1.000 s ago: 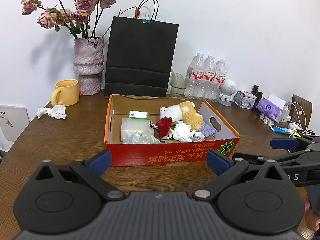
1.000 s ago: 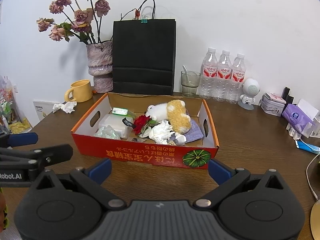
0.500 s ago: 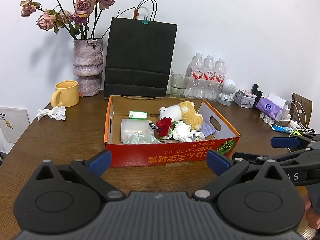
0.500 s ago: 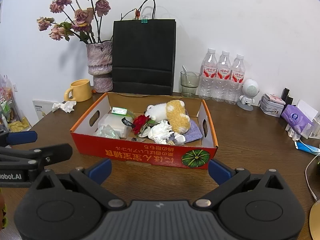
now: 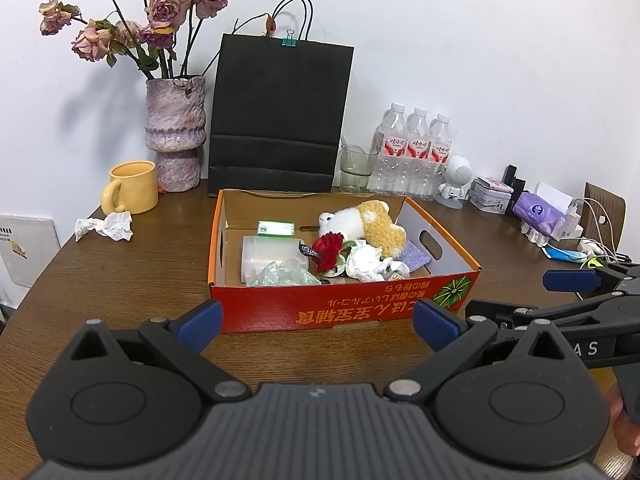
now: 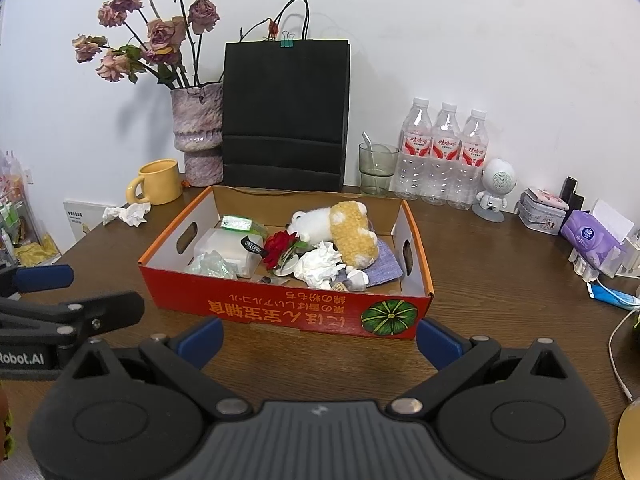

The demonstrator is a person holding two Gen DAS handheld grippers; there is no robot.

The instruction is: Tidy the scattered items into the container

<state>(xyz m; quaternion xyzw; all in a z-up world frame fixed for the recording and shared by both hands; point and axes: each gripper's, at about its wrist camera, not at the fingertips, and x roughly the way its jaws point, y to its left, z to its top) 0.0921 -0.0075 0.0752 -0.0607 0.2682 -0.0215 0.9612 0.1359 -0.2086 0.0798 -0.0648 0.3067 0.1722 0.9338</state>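
An orange cardboard box (image 5: 340, 311) (image 6: 280, 312) stands mid-table. It holds a white and yellow plush toy (image 5: 368, 222) (image 6: 340, 230), a red flower (image 5: 328, 250), crumpled tissue (image 5: 364, 264), a clear plastic tub (image 5: 268, 252) and a green packet (image 5: 276, 227). A crumpled white tissue (image 5: 106, 227) (image 6: 127, 214) lies on the table left of the box, by the yellow mug (image 5: 132, 192). My left gripper (image 5: 318, 322) is open and empty in front of the box. My right gripper (image 6: 318, 336) is open and empty beside it.
A black paper bag (image 5: 280, 120), a vase of dried roses (image 5: 176, 132), a glass (image 5: 358, 168), three water bottles (image 5: 416, 152), a small white robot figure (image 5: 456, 178) and a tissue pack (image 5: 540, 216) with cables line the back and right of the brown table.
Both grippers have drifted very slightly; the scene is otherwise unchanged and both stay open.
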